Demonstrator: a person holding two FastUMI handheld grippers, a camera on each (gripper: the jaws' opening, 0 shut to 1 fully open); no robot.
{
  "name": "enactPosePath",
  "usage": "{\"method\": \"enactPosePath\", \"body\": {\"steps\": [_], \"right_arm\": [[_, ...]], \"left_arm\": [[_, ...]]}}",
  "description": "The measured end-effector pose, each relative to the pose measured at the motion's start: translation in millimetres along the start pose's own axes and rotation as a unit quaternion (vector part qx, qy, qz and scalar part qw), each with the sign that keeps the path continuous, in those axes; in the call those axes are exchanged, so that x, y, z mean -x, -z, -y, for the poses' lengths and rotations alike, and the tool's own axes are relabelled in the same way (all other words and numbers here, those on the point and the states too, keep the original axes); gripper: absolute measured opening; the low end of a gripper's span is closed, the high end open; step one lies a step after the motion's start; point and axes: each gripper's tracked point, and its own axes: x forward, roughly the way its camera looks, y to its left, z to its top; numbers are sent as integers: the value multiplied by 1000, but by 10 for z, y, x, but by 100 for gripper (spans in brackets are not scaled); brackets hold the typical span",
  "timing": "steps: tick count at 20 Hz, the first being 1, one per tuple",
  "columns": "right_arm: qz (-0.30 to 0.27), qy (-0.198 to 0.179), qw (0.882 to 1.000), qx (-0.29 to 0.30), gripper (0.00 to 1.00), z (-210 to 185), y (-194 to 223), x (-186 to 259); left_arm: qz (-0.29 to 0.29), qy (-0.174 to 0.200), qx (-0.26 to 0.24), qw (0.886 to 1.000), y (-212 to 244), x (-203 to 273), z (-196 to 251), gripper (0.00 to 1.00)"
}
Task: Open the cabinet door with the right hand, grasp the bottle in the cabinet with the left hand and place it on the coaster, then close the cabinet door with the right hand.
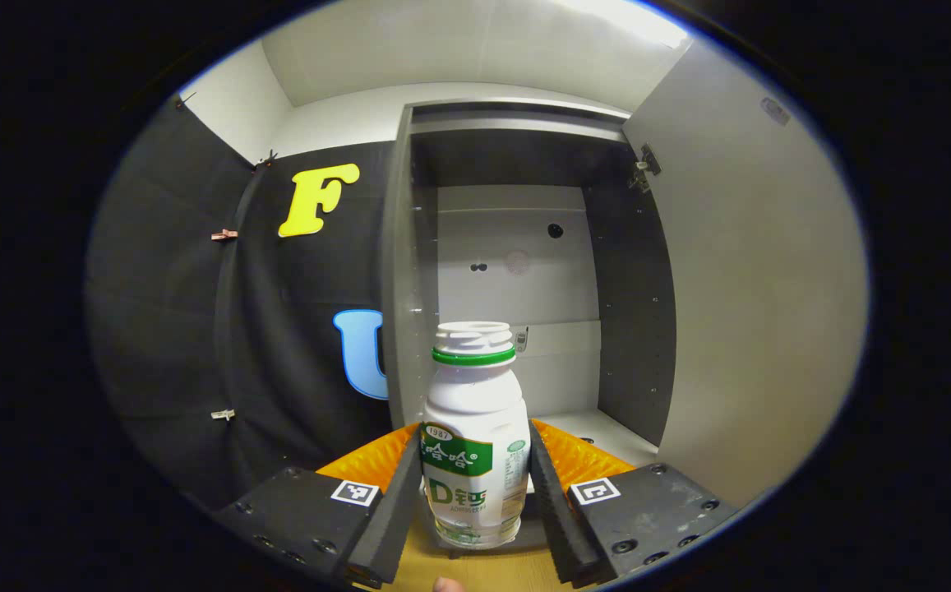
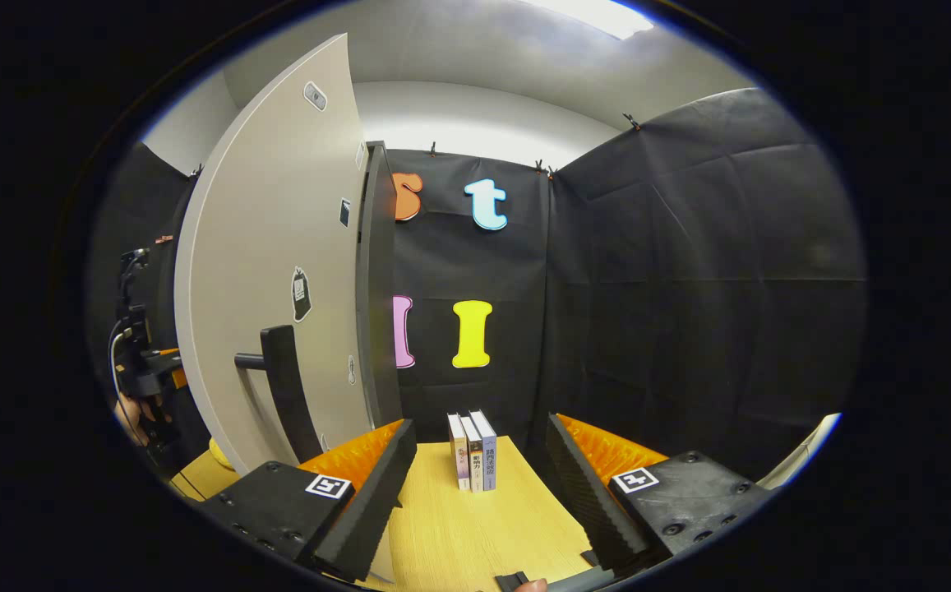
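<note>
Bottle (image 1: 475,436) clamped in left tongs (image 1: 475,493); right tongs (image 2: 479,493) spread beside door (image 2: 278,271).

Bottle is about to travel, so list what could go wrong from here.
1. The bottle has no cap and sits between the left hand-held gripper's fingers; tilting it could spill any contents.
2. The open cabinet door stands close on the carry side; a swing could clip it.
3. The right hand-held gripper is open, off the door handle, so the door may drift.
</note>
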Motion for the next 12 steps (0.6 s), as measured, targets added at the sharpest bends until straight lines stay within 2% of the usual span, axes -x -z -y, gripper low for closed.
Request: {"method": "enactPosePath", "body": {"steps": [3, 6, 12], "right_arm": [[13, -10, 1000, 0, 99, -70, -56, -7], [26, -22, 999, -28, 100, -136, -129, 1], [33, -8, 999, -35, 99, -61, -132, 38]], "left_arm": [[-3, -11, 11, 1000, 179, 309, -173, 70], [-11, -21, 16, 1000, 410, 571, -335, 70], [-1, -30, 21, 999, 940, 995, -587, 70]]}}
